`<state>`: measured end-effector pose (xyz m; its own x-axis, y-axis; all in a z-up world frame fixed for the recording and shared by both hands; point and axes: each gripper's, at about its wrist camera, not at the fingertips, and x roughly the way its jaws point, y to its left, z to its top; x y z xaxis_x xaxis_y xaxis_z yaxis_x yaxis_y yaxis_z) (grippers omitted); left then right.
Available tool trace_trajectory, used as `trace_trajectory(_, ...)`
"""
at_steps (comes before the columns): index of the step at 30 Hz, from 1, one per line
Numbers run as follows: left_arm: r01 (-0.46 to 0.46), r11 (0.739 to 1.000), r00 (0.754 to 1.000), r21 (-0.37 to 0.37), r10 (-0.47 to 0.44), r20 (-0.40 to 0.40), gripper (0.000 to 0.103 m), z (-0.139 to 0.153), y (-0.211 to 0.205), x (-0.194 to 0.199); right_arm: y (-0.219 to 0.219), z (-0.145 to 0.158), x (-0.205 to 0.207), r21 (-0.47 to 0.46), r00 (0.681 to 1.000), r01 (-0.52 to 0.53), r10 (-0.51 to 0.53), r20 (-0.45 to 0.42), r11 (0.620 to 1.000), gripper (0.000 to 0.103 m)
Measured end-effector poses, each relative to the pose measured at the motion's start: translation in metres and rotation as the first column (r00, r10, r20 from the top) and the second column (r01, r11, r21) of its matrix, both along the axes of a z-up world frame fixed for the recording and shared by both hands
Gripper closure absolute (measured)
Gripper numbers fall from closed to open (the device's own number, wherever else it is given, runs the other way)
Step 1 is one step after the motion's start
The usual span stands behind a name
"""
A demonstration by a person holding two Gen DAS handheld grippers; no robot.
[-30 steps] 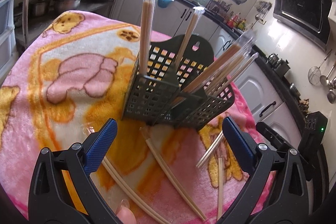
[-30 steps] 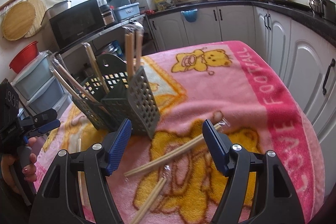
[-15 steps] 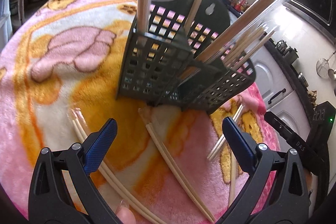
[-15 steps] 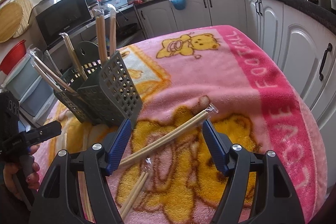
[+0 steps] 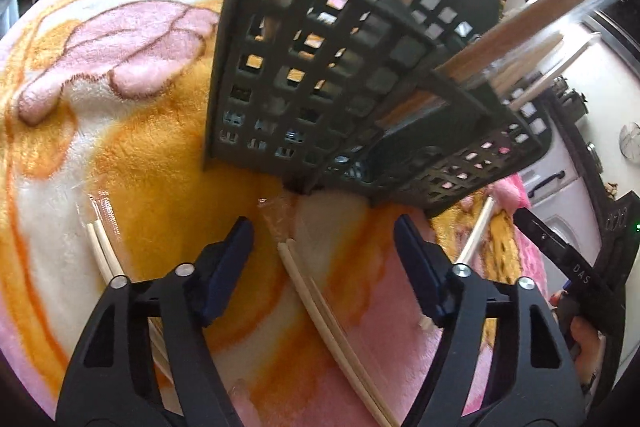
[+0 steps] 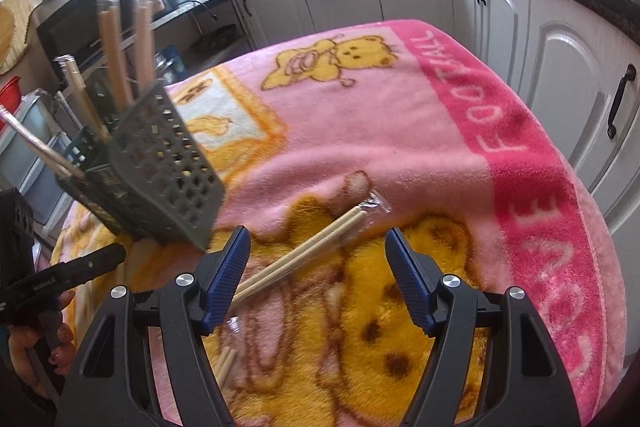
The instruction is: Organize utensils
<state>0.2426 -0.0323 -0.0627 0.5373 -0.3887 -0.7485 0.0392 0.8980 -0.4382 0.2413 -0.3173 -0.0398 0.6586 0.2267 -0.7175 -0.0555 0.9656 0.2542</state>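
Now both claws hang open over wrapped chopsticks lying on the blanket-covered bench (image 6: 460, 131): the left claw (image 5: 324, 259), whose jaws have just been closing, straddles one pair (image 5: 316, 291) just below the basket (image 5: 320, 75). The right claw (image 6: 318, 263) straddles another pair (image 6: 304, 251). Lower each squarely and pinch the sticks themselves rather than the loose wrapper.

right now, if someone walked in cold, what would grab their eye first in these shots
Likely the loud pink and yellow teddy-bear blanket covering the whole table. On it, at the left in the right wrist view, stands a dark perforated utensil holder with wrapped chopsticks sticking out of it. Nearest each camera, a wrapped chopstick pair lies loose between open blue-padded jaws: one before the left gripper, another before the right gripper.
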Motion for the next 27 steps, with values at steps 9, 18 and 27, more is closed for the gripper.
trace_trajectory(9,-0.052,0.996,0.999,0.066,0.052,0.011,0.073,-0.005,0.007,0.004,-0.019,-0.022,0.030,0.070,0.993,0.081,-0.074,-0.095,0.994,0.045)
trace_trajectory(18,-0.072,0.995,0.997,0.065,0.072,0.007,0.087,-0.007,0.017,0.005,-0.018,-0.030,0.044,0.042,0.986,0.133,-0.127,-0.109,0.990,0.067)
trace_trajectory(27,-0.078,0.996,0.997,0.039,0.079,-0.003,0.095,-0.011,0.031,0.005,-0.026,-0.030,0.038,0.144,0.987,0.152,-0.143,-0.071,0.978,0.096)
